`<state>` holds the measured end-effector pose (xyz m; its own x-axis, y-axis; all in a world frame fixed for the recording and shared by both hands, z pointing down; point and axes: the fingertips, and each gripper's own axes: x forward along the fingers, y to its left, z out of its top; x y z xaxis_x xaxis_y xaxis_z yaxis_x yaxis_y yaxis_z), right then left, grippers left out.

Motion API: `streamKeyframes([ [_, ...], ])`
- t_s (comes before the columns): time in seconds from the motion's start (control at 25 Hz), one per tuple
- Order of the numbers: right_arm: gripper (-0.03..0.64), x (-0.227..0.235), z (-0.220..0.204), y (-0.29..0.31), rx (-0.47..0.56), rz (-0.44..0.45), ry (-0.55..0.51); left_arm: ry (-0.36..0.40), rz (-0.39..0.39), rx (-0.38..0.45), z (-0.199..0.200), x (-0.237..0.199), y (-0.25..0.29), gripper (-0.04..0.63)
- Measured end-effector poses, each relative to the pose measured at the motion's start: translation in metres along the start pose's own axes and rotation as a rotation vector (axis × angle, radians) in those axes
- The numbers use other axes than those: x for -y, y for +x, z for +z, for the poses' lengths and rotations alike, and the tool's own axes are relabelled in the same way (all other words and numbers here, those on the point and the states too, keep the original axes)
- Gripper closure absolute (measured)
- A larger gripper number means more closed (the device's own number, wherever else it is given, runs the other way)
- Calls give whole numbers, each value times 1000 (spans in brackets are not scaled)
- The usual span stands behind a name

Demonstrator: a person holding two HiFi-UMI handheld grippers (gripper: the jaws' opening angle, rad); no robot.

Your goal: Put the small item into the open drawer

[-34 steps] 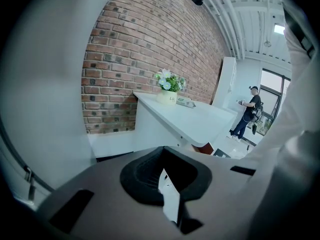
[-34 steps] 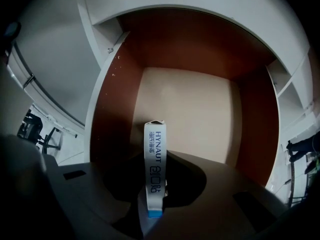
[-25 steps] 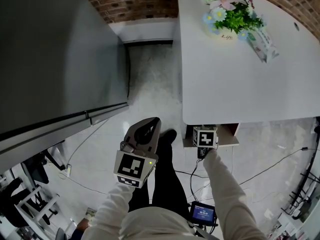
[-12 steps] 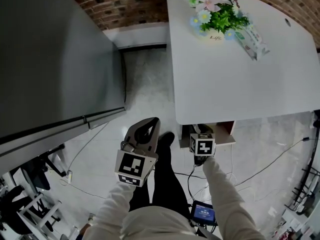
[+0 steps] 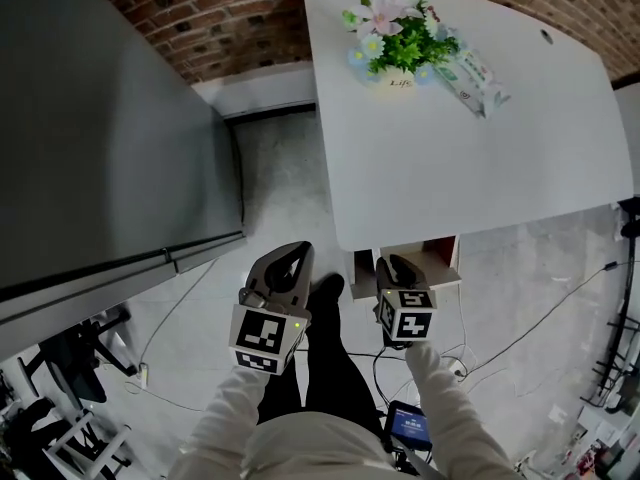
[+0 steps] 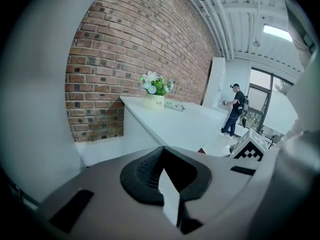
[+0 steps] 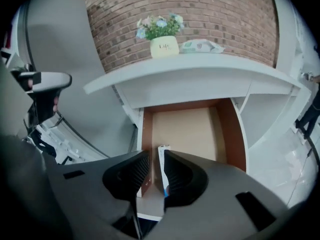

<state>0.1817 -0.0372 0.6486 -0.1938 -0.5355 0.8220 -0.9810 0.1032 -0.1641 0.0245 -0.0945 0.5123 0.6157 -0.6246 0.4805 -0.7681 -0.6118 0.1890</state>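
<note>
Plainly nearer, the right gripper (image 5: 392, 264) hangs over the open drawer's (image 7: 192, 129) front edge, jaws closing with the small white item (image 7: 161, 160) lengthwise between them; the left gripper (image 5: 290, 256) pinches a white slip (image 6: 168, 196).

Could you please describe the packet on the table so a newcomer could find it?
Find the white table against the brick wall. At its wall end stands a pot of flowers, and the packet lies beside it. Unlike the upright pot, it is a flat, pale green-and-white pouch.
</note>
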Motion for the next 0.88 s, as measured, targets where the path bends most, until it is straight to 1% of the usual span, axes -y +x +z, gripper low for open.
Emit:
streamKeyframes([
  [0.2, 520, -8, 26, -38, 105, -5, 63, 8, -10, 5, 6, 3, -2, 580],
  [0.4, 546, -10, 58, -81, 236, -50, 56, 33, -31, 16, 15, 7, -4, 580],
  [0.64, 566, -17, 97, -137, 388, -76, 90, 67, -50, 42, 31, 6, -9, 580],
  [0.88, 579, -28, 125, -185, 520, -93, 97, 55, -69, 83, 50, 7, -16, 580],
])
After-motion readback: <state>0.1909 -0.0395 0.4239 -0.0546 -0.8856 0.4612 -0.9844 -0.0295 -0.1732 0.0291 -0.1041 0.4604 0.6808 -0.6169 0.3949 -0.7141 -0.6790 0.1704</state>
